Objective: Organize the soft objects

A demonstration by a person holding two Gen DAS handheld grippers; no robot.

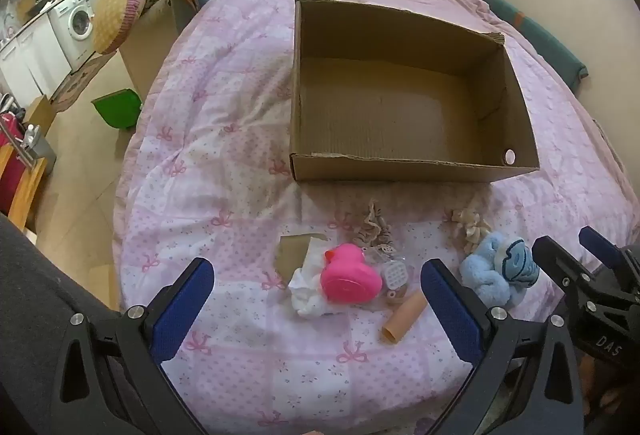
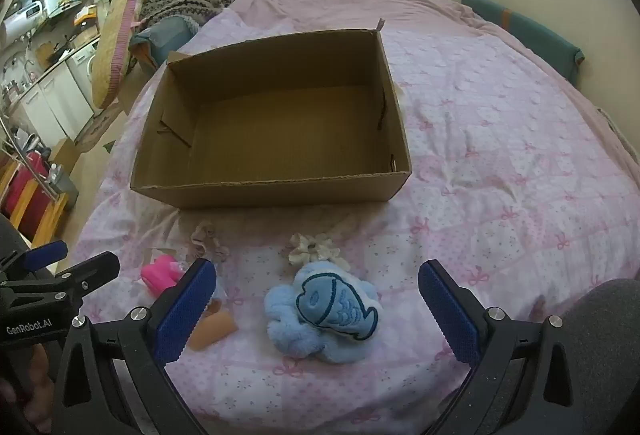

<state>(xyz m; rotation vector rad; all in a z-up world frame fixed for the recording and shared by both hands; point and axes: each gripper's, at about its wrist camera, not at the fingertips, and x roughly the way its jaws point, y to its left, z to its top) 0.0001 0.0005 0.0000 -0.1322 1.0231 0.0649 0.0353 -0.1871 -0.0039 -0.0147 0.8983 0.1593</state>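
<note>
1. Bedroom setup: we're working on a bed with a pink bow-print quilt (image 2: 500, 163), and an open brown cardboard box (image 2: 272, 191) with nothing in it sits in the middle.
2. Our left gripper (image 1: 316, 295) has its fingers spread apart over a pink rubber duck (image 1: 349, 277), holding nothing. Beside the duck are a crumpled white cloth (image 1: 308, 295) and a tan rubbery tube (image 1: 403, 321).
3. Our right gripper (image 2: 316, 295) is also wide apart and empty, hovering over a fluffy blue plush toy with a stitched fish patch (image 2: 328, 311), which lies on the quilt near the box.
4. The plush looks light and squishy, so we'd pinch it across the thick middle, not the loose fuzzy edge.
5. The duck probably squashes and could pop out sideways; grip the body low.
6. A cream scrunchie (image 2: 314, 249) and a striped beige scrunchie (image 1: 374, 231) lie closer to the box; they look floppy, so bunch them.
</note>
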